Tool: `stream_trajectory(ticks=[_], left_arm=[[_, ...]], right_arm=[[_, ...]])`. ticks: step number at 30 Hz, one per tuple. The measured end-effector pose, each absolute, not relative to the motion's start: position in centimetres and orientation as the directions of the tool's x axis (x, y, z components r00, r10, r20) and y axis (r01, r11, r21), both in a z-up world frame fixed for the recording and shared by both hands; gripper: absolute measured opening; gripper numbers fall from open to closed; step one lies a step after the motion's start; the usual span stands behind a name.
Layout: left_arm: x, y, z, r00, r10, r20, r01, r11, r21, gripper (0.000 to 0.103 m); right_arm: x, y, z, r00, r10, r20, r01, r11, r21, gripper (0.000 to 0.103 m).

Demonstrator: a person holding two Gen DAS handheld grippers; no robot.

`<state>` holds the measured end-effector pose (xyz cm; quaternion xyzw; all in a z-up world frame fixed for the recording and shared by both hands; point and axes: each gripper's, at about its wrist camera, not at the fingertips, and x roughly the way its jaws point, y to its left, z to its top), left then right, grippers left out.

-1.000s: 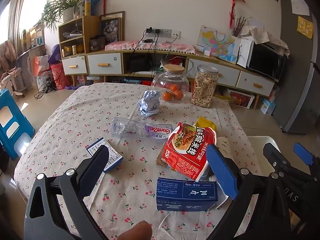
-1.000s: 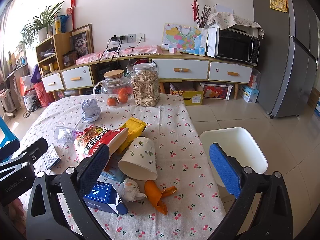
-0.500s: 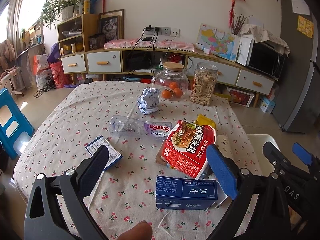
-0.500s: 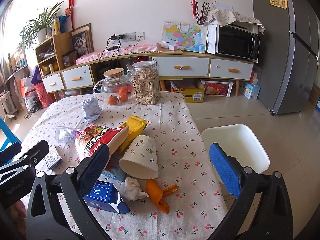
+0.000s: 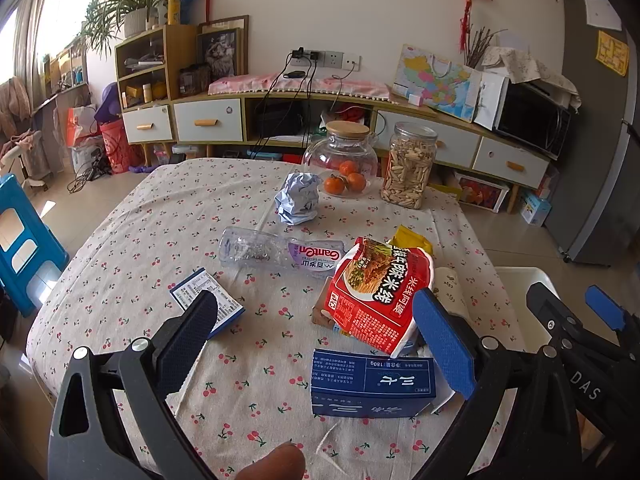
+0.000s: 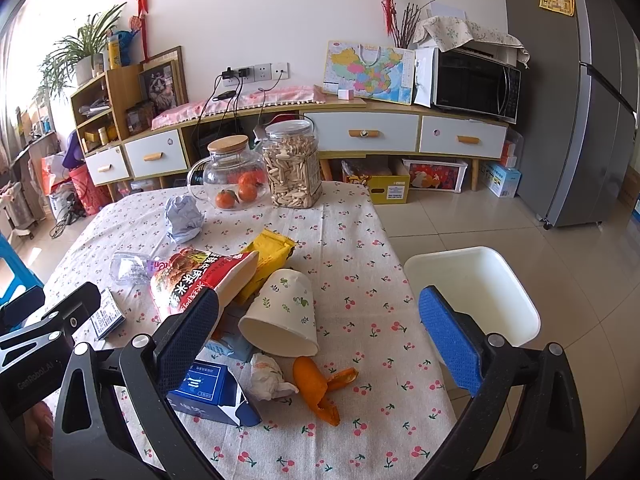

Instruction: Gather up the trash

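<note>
Trash lies on the cherry-print table (image 5: 160, 216): a red noodle bag (image 5: 380, 292), a clear plastic bottle (image 5: 276, 254), a crumpled paper ball (image 5: 298, 198), a dark blue box (image 5: 372, 386) and a small blue-white carton (image 5: 206, 298). The right wrist view adds a tipped paper cup (image 6: 286, 312), orange peel (image 6: 316, 384), a crumpled tissue (image 6: 268, 372) and a yellow wrapper (image 6: 268, 256). My left gripper (image 5: 316, 336) is open above the table's near edge, empty. My right gripper (image 6: 320, 328) is open too, over the cup and peel, holding nothing.
A white bin (image 6: 476, 288) stands on the floor off the table's right edge. A glass jar of oranges (image 5: 344, 164) and a jar of snacks (image 5: 408, 168) stand at the table's far side. A blue stool (image 5: 20, 240) is at left.
Both views have shifted very slightly; the table contents sit a touch lower in frame. Nothing was grasped or moved.
</note>
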<state>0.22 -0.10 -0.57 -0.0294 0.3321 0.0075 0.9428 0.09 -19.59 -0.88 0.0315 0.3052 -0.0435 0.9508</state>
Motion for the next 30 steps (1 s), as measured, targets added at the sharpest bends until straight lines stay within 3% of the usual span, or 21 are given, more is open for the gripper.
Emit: stream_trajectory(ticks=[30], left_arm=[[0.33, 0.08, -0.98, 0.771, -0.007, -0.637, -0.035, 0.998, -0.053, 0.095]], right_arm=[[0.27, -19.33, -1.2, 0.805, -0.061, -0.59, 0.099, 0.995, 0.032, 0.096]])
